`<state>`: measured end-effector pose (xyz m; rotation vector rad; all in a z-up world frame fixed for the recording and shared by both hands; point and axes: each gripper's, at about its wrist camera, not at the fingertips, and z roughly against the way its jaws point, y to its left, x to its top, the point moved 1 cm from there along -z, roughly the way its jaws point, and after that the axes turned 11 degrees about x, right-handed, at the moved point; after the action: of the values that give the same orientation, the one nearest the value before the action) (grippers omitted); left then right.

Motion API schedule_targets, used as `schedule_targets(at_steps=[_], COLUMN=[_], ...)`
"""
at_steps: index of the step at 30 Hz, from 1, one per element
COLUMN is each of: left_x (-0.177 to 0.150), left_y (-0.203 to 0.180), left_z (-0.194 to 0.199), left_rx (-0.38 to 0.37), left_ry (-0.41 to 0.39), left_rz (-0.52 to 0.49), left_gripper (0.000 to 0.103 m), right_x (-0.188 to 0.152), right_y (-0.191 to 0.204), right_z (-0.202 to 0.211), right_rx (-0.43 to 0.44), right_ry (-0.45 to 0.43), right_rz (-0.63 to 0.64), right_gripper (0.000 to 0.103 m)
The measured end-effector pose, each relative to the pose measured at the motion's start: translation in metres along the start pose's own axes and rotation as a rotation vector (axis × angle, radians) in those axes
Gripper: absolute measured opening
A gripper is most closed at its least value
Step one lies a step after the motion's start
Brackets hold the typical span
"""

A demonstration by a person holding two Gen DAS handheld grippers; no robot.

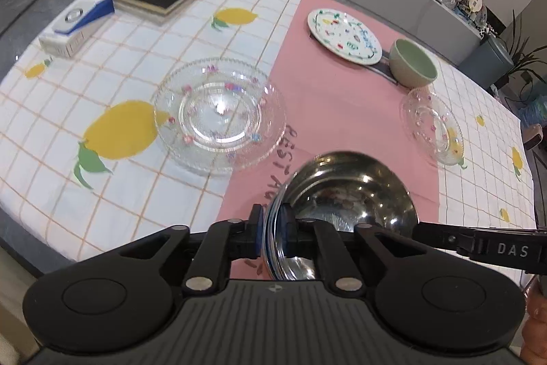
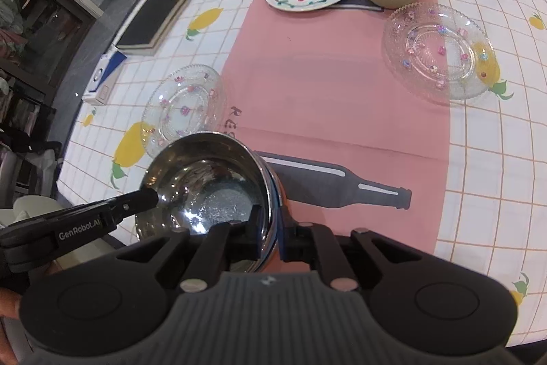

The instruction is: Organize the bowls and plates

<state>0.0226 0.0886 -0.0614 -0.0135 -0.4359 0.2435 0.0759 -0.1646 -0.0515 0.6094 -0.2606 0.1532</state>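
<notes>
Lemon-print tablecloth (image 1: pixel 51 112) with pink runner (image 2: pixel 342 84). Steel bowl (image 1: pixel 352 194) held over the runner's near end: left gripper (image 1: pixel 273 231) clamped on its left rim, right gripper (image 2: pixel 270 228) on its right rim. Glass plates (image 1: pixel 218 115) (image 2: pixel 437 50) flank it.

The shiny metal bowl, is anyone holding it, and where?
Yes. Both hold the metal bowl by its rim: the left hand-held gripper on one side, the right hand-held gripper on the opposite side.
</notes>
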Motion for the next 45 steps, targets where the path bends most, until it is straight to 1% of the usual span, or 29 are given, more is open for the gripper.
schedule_targets(at_steps=[4,6,8,10,12,19,21,22,25,29,31,34,36,38,41,44,45], left_x=[0.01,0.016,0.021,0.024,0.028,0.037,0.039,0.041,0.046,0.057,0.062,0.071,0.08,0.092,0.111,0.13,0.137], left_y=[-0.007,-0.012,-0.02,-0.029,-0.038,-0.071,-0.077,-0.081,-0.092,-0.103,-0.107,-0.112,-0.115,-0.117,-0.123,-0.133,-0.137], left_z=[0.012,0.017,0.021,0.022,0.021,0.012,0.008,0.006,0.003,-0.003,-0.006,-0.01,-0.012,-0.016,-0.026,-0.038,-0.042], left_rx=[-0.004,-0.019,-0.035,-0.051,-0.068,-0.119,-0.131,-0.133,-0.122,-0.102,-0.096,-0.105,-0.126,-0.17,-0.214,-0.219,-0.235], left_ry=[-0.051,-0.071,-0.086,-0.093,-0.09,-0.052,-0.032,-0.025,-0.022,-0.007,-0.005,-0.016,-0.019,-0.016,-0.007,0.005,0.009], left_rz=[-0.024,-0.036,-0.055,-0.075,-0.088,-0.149,-0.163,-0.174,-0.207,-0.238,-0.249,-0.258,-0.246,-0.217,-0.177,-0.151,-0.145], left_gripper=[0.013,0.014,0.014,0.014,0.014,0.014,0.014,0.014,0.014,0.014,0.014,0.014,0.014,0.014,0.014,0.014,0.016], right_x=[0.001,0.001,0.001,0.002,0.003,-0.001,-0.002,-0.002,0.0,0.006,0.012,0.024,0.036,0.05,0.074,0.099,0.108], right_y=[-0.007,-0.011,-0.015,-0.02,-0.027,-0.044,-0.05,-0.052,-0.057,-0.062,-0.066,-0.076,-0.084,-0.092,-0.104,-0.116,-0.12], right_z=[0.015,0.022,0.029,0.033,0.035,0.029,0.027,0.027,0.027,0.031,0.033,0.035,0.032,0.029,0.027,0.028,0.028], right_rx=[-0.003,-0.01,-0.025,-0.046,-0.057,-0.089,-0.097,-0.109,-0.166,-0.209,-0.221,-0.209,-0.199,-0.189,-0.184,-0.167,-0.171], right_ry=[-0.051,-0.086,-0.121,-0.144,-0.145,-0.141,-0.146,-0.157,-0.198,-0.276,-0.297,-0.288,-0.254,-0.222,-0.189,-0.196,-0.202], right_rz=[0.004,0.008,0.02,0.025,0.012,0.006,-0.011,-0.014,0.022,0.126,0.155,0.149,0.12,0.094,0.041,-0.014,-0.032], right_gripper=[0.01,0.015,0.029,0.031,0.034,0.035,0.041,0.043,0.044,0.045,0.045,0.045,0.045,0.044,0.044,0.044,0.044])
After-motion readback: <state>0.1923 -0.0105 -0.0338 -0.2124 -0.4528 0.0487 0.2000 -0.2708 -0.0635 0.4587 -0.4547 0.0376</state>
